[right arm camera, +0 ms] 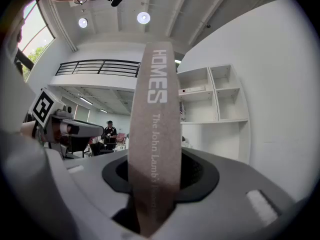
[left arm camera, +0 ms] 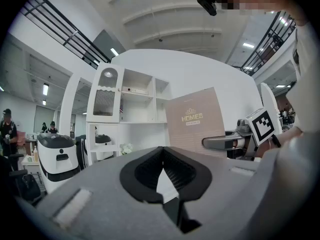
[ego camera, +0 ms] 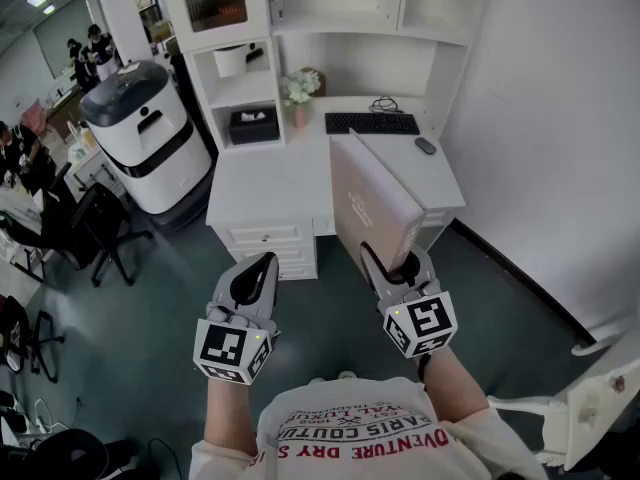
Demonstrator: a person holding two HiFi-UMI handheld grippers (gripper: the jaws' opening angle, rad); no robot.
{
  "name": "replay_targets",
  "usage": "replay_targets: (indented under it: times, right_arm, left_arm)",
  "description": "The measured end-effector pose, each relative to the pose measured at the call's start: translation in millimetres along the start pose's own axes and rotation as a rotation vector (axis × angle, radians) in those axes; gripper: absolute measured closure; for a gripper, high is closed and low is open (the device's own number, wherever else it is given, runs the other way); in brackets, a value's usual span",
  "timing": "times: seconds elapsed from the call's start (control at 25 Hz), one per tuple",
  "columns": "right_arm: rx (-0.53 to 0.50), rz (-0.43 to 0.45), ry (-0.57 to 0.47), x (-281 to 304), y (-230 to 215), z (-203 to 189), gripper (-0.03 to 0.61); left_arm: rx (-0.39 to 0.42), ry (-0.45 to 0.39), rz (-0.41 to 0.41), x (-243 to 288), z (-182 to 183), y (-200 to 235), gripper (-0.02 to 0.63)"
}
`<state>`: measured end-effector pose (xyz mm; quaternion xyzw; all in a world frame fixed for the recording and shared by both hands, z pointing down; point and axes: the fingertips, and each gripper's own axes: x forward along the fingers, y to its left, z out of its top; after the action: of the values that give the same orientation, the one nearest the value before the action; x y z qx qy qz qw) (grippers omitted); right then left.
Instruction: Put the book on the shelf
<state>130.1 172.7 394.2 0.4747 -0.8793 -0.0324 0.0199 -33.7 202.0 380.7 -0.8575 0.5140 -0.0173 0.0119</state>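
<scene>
A large tan book (ego camera: 375, 203) with "HOMES" on its cover stands upright between the jaws of my right gripper (ego camera: 392, 264), which is shut on its lower edge. The right gripper view shows its spine (right arm camera: 155, 134) rising between the pads. The book hangs in front of the white desk (ego camera: 265, 183), below the white shelf unit (ego camera: 340, 8), which also shows in the right gripper view as open shelves (right arm camera: 210, 94). My left gripper (ego camera: 253, 276) is level with the right one, to the left of the book, shut and empty. From the left gripper view the book cover (left arm camera: 195, 119) is at the right.
On the desk lie a keyboard (ego camera: 372, 123), a mouse (ego camera: 425, 145), a flower vase (ego camera: 300, 93) and a black box (ego camera: 253, 125). A white-and-grey machine (ego camera: 150, 138) and an office chair (ego camera: 95, 228) stand left. A white wall (ego camera: 560, 118) runs along the right.
</scene>
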Motion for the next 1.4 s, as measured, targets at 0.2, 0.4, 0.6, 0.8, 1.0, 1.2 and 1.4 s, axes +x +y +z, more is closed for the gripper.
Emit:
replay_targets:
  times: [0.2, 0.4, 0.6, 0.8, 1.0, 1.2, 1.4]
  right_arm:
    - [0.011, 0.006, 0.003, 4, 3, 2, 0.410]
    - [0.015, -0.009, 0.018, 12, 8, -3, 0.410]
    - [0.021, -0.052, 0.028, 20, 16, -5, 0.410]
    - [0.008, -0.076, 0.035, 40, 16, -8, 0.408]
    - [0.015, -0.059, 0.031, 68, 5, -15, 0.408]
    - [0.042, -0.035, 0.016, 114, -32, -25, 0.408]
    - [0.033, 0.003, 0.004, 171, -84, -22, 0.408]
  left_arm:
    - [-0.008, -0.002, 0.008, -1, 0, 6, 0.609]
    - [-0.018, -0.006, -0.003, -1, -3, 17, 0.609]
    - [-0.036, 0.001, -0.024, -4, -10, 32, 0.609]
    - [-0.029, 0.019, -0.048, 0, -17, 46, 0.609]
    - [-0.036, 0.029, -0.026, 19, -27, 65, 0.609]
    - [-0.018, 0.034, 0.010, 65, -35, 84, 0.609]
    - [0.000, 0.011, 0.054, 133, -21, 105, 0.609]
